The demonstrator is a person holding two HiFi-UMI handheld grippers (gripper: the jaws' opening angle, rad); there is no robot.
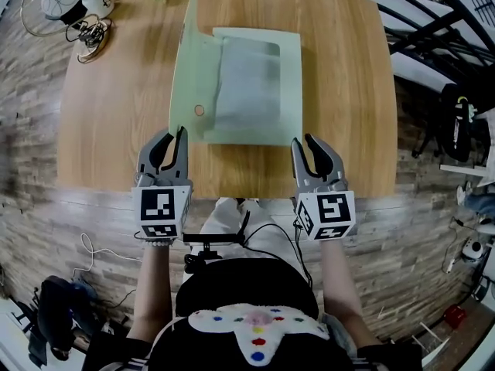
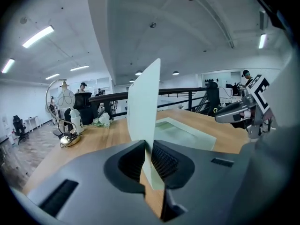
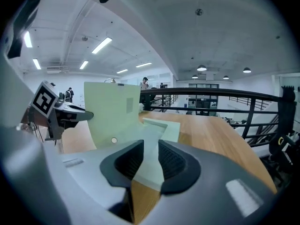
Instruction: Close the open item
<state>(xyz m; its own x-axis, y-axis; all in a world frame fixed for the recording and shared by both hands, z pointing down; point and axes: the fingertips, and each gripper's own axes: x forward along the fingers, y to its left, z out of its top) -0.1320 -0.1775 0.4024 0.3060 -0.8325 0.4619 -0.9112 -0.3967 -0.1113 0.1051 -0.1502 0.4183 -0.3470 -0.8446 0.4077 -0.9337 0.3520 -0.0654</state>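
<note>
Both tongs are at the green folder (image 1: 290,68). Left tongs (image 1: 175,134) pinch its raised cover (image 1: 193,68), likely to swing it shut. Right tongs (image 1: 303,141) stand spread, the near corner between them unclamped.

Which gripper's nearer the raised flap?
Left. The left gripper is clamped on the flap's near edge; the right gripper is open at the folder's near right corner, apart from the flap.

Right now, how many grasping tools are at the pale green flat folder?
2. The left tool grips the raised cover of the pale green flat folder at its near left corner; the right tool is at the near right corner, jaws apart around the edge.
</note>
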